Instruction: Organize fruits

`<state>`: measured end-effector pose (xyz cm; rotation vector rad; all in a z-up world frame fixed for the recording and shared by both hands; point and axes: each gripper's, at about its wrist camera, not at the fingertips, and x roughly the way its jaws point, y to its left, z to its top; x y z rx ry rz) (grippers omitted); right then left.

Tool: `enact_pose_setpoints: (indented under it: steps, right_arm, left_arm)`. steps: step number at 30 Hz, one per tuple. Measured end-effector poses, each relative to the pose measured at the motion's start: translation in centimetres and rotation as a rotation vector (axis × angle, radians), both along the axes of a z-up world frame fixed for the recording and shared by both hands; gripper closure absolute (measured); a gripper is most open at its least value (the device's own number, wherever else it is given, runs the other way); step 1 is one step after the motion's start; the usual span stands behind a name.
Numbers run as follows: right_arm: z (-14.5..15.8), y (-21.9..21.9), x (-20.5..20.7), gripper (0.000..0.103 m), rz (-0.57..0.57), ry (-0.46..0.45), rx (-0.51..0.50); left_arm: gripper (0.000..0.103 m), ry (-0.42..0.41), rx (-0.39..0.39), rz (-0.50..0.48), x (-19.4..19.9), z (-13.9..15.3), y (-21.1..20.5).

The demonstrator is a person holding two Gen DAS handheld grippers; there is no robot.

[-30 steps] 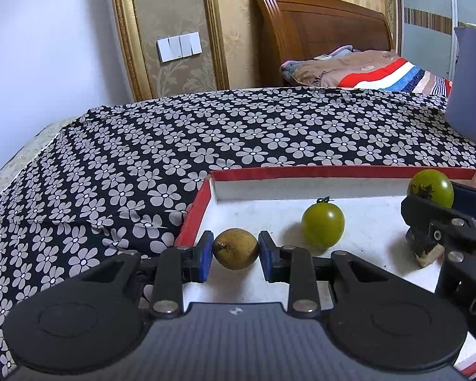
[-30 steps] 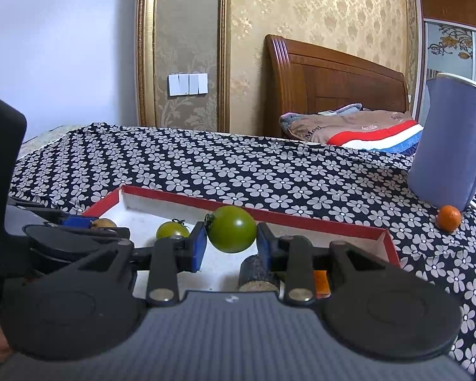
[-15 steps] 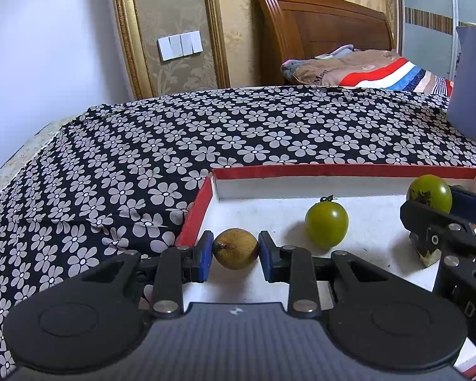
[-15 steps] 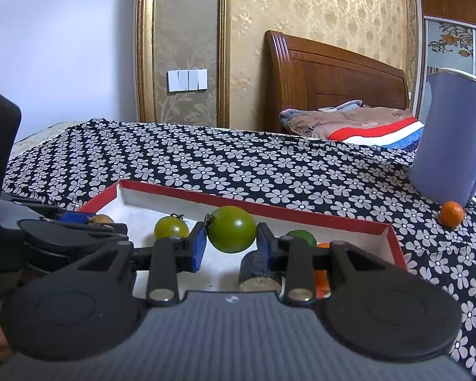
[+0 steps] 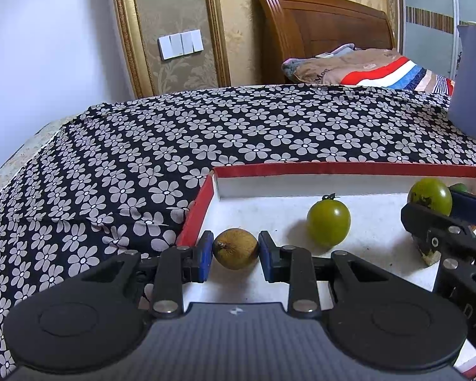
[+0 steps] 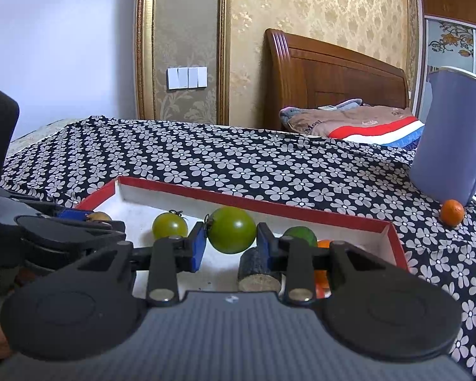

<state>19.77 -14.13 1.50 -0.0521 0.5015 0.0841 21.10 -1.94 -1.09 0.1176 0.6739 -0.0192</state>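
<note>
A red-rimmed white tray point(image 5: 333, 169) lies on the flowered bedspread. My left gripper point(image 5: 235, 250) is shut on a small brown fruit point(image 5: 235, 248) over the tray's near left corner. In the right wrist view that fruit point(image 6: 100, 216) peeks out at the left. My right gripper point(image 6: 231, 242) is shut on a large green tomato point(image 6: 231, 234), which also shows in the left wrist view as the held tomato point(image 5: 430, 196) at the tray's right end. A smaller green tomato point(image 5: 328, 222) rests loose on the tray floor between the two grippers.
A short wooden log piece point(image 6: 258, 273), a green fruit point(image 6: 300, 236) and something orange point(image 6: 323, 243) sit in the tray's right part. On the bedspread to the right stand a blue jug point(image 6: 450, 133) and a small orange fruit point(image 6: 452, 211). A wooden headboard and folded blanket lie behind.
Both grips are unchanged. The right wrist view has shifted slightly, so the green fruit behind the right finger now shows.
</note>
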Motion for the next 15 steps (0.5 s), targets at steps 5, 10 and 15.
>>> enact_pose_setpoints:
  steps: [5, 10, 15]
  right_arm:
    - [0.1, 0.1, -0.2, 0.061, 0.004, -0.011, -0.009]
    - [0.5, -0.1, -0.5, 0.057, -0.013, -0.025, -0.004]
    - [1.6, -0.6, -1.7, 0.050, -0.038, -0.062, -0.007]
  left_arm:
    - [0.073, -0.001, 0.005, 0.000, 0.0, 0.0, 0.0]
    - [0.073, 0.000, 0.005, -0.004, 0.1, 0.0, 0.0]
    - [0.073, 0.002, 0.000, -0.005, 0.0, 0.0, -0.1]
